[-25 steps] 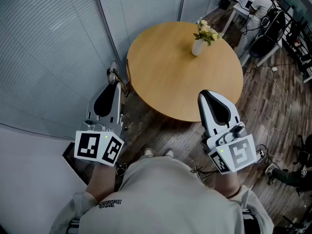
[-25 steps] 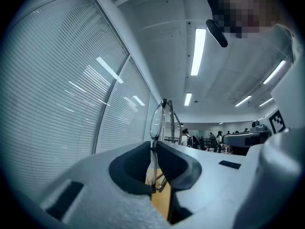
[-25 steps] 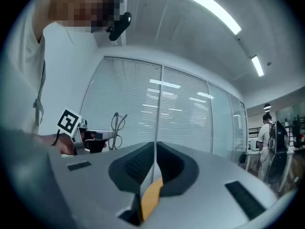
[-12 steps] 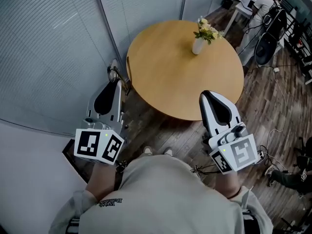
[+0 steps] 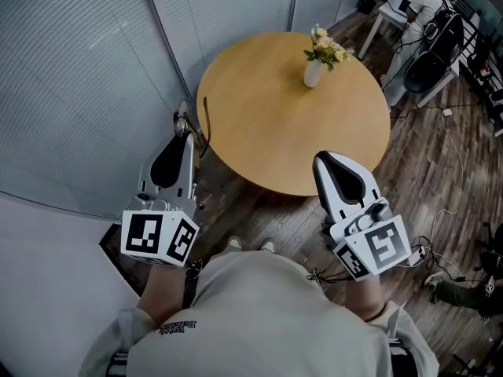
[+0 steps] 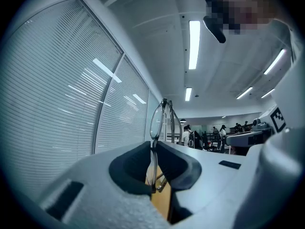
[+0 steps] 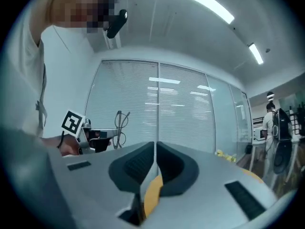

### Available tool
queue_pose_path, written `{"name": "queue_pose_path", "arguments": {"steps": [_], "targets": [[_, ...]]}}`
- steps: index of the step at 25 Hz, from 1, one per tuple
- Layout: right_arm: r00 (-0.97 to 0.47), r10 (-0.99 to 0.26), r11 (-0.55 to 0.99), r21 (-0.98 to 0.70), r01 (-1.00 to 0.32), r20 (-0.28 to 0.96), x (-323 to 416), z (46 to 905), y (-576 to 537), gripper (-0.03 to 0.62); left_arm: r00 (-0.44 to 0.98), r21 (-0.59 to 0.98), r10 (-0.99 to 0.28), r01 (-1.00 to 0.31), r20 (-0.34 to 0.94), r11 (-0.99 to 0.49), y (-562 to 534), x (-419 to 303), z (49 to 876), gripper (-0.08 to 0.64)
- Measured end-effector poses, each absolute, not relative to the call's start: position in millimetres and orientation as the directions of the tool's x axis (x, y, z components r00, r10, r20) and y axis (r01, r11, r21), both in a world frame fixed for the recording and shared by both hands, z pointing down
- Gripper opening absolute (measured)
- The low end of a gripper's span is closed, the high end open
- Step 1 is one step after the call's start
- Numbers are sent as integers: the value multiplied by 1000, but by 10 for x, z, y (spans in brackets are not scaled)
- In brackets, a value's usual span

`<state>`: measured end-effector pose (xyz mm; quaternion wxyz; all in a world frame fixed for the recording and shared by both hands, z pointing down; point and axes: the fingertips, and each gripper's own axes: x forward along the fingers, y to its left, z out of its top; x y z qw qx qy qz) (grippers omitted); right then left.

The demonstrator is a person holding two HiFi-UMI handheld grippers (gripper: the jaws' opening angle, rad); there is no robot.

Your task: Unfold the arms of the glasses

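My left gripper is shut on a pair of thin metal-framed glasses, gripped by the lens frame between the dark pads. The glasses stick out past the jaw tips beside the table's left edge, with their arms folded. In the right gripper view the glasses show at the left, held upright by the left gripper. My right gripper is shut with nothing between its jaws and hovers over the near edge of the round wooden table.
A white vase of flowers stands at the table's far side. Slatted glass walls run along the left. Office chairs, desks and a person sit at the far right, with cables on the wood floor.
The view has shifted slightly, so the table and vase sit a little further left. My right gripper has moved a little left and nearer. The left gripper stays put, still holding the glasses.
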<state>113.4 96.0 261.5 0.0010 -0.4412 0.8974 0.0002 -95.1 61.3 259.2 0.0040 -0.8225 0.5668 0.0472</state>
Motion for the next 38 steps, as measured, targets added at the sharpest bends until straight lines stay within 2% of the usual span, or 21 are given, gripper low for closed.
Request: {"name": "queue_pose_path", "arguments": {"steps": [9,22,38], "targets": [[-634,-772,635,-104,-766,-42,1449,2743,913,37,343,-8,-938,-939,-48,-343,677,-594,2701,54],[-635,-771,635,-116,-763,-44,1533,2838,739,38,341,-22,-939,-940,-44,-340,548,-503,2669,54],[-638,-769,636,-139,-759,-30,1198,2825,-27,38,356,25,-933,-934,-45,-357,-176,-810,2742,54]]}}
